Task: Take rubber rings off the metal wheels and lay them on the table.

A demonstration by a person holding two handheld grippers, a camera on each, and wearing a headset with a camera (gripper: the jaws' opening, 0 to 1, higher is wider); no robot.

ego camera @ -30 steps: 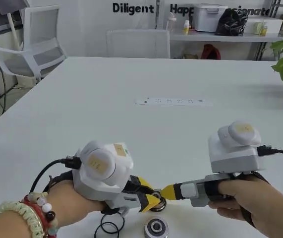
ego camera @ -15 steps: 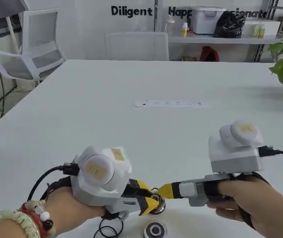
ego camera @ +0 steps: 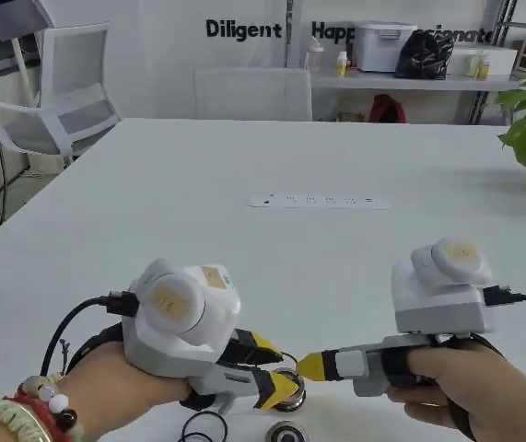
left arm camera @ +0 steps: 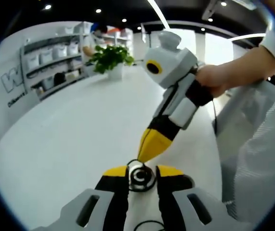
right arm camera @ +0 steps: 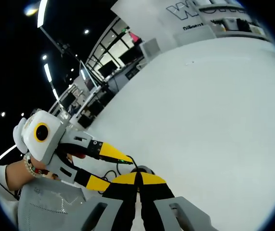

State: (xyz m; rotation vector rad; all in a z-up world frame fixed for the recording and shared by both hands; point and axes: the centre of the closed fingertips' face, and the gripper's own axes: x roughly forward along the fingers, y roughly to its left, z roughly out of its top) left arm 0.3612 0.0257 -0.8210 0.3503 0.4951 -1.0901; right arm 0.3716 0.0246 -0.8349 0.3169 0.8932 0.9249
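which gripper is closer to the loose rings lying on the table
Left. The left gripper, clamped on a wheel, sits just beside the rings; the right gripper is farther off, beyond that wheel.

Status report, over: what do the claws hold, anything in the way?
Left claw shut on metal wheel. Right claw shut on its rubber ring. Loose rings, second wheel nearby, not blocking.

Shiny bare metal wheel; smooth, matt white table top.
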